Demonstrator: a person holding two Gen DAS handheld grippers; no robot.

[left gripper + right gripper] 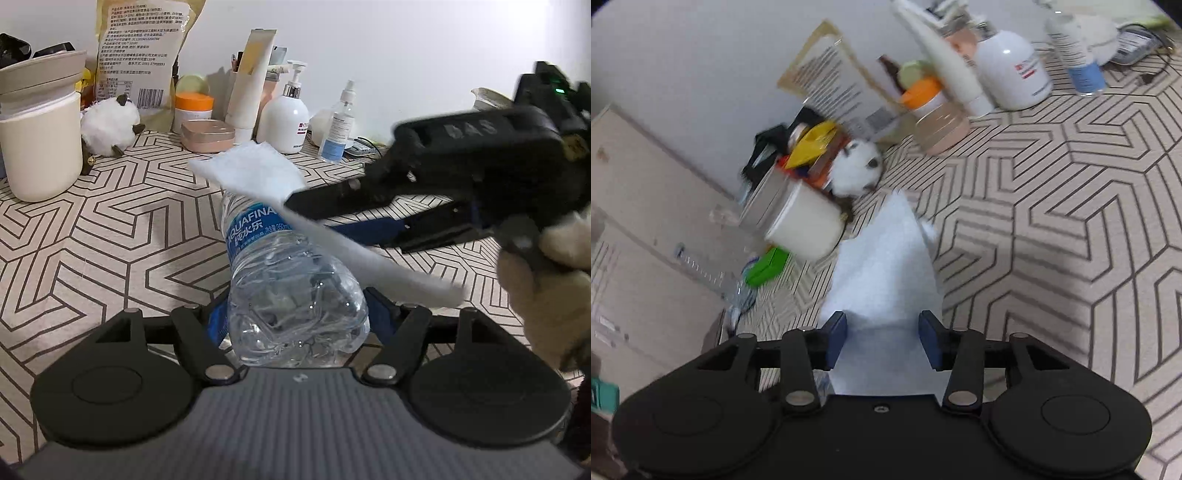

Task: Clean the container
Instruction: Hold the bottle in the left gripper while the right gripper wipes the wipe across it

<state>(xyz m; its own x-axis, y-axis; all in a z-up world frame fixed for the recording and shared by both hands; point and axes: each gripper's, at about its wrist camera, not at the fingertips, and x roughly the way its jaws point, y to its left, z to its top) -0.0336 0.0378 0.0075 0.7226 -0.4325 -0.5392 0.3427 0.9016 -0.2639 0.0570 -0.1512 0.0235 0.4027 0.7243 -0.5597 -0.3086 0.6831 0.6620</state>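
The left hand-held gripper [295, 317] reaches forward, its two blue-padded fingers [382, 314] spread to either side and pressed against what sits between them. Across from it, seen from the left wrist view, the right hand-held gripper [332, 206] comes in from the right side, angled down and leftward, blurred, black fingers drawn near together at the tips. A white-gloved hand [546, 291] wraps its handle. From its own wrist camera, the right hand-held gripper [882, 339] shows blue pads [836, 338] standing apart.
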